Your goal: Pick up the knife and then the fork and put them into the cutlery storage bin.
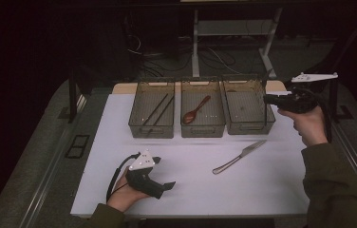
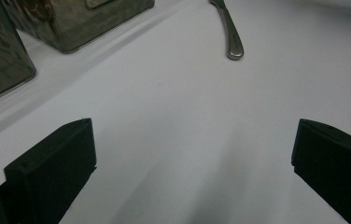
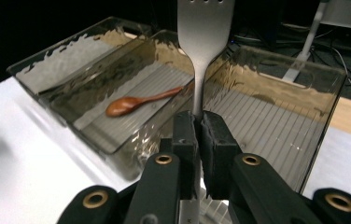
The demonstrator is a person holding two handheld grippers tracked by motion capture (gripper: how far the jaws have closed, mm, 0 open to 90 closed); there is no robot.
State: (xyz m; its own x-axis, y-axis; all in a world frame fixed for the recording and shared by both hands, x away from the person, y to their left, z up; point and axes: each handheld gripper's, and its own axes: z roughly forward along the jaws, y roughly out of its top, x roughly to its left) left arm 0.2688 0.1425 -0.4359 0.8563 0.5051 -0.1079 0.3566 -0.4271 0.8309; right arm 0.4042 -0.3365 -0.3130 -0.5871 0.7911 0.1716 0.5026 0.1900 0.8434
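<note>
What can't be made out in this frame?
- Fork: prong tips cut by the right gripper view's top edge; handle hidden between the right gripper fingers.
- Knife: blade cut by the left gripper view's top edge.
- Fork, high view: too small and dark.

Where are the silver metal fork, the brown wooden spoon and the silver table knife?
silver metal fork (image 3: 205, 28), right gripper view, its flat neck below the tines.
brown wooden spoon (image 1: 189, 116), high view, its bowl.
silver table knife (image 1: 236, 158), high view, mid-handle.
</note>
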